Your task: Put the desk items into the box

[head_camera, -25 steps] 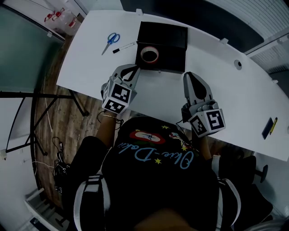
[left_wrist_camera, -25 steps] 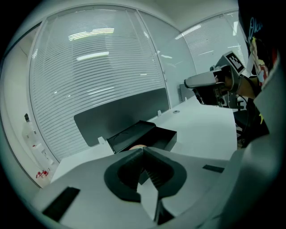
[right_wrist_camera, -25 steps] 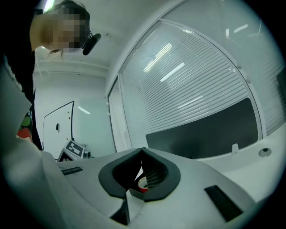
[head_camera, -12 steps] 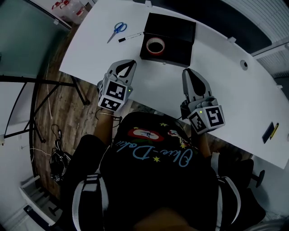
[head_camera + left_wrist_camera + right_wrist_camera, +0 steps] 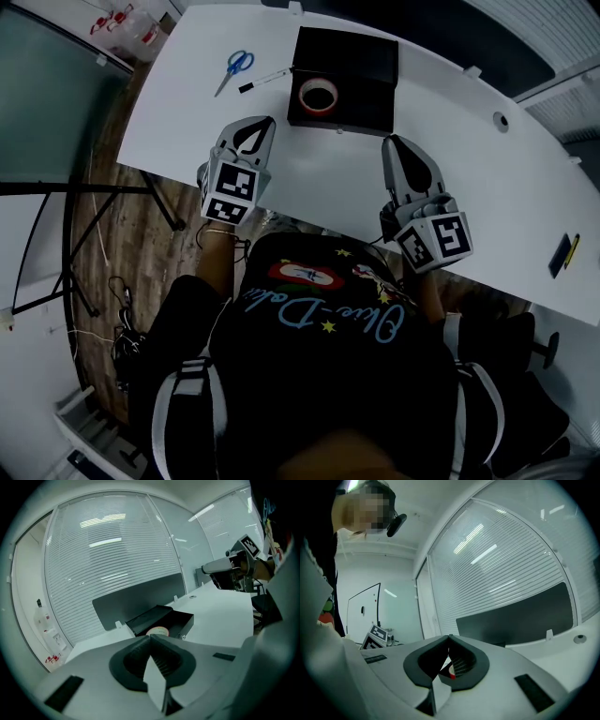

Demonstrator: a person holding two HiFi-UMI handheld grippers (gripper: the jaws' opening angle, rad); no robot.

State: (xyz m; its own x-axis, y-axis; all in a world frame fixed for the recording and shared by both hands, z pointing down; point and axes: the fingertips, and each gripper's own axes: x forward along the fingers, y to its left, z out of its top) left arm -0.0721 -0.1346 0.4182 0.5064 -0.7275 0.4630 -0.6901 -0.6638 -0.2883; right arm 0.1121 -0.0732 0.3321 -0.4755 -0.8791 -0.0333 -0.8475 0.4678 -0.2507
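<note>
White curved desk (image 5: 328,178) is filling the top of my head view, and slatted window blinds (image 5: 108,559) are glowing behind it in both gripper views. I'm seeing the open black rectangular box (image 5: 356,58) sitting near the far edge, and a roll of tape with a reddish rim (image 5: 318,95) is lying flat inside it, toward its left end. Blue-handled scissors (image 5: 233,68) and a thin black-and-white marker pen (image 5: 262,80) are lying on the desk left of the box, the pen just beside it and the scissors further out.

I'm holding the left gripper (image 5: 269,122) over the near part of the desk, angling down toward the box, jaws pinched together with nothing between them. The right gripper (image 5: 392,142) is hovering well to its right, jaws also closed and empty. A small dark flat thing with a yellow strip (image 5: 561,255) is lying way off at the right end.
</note>
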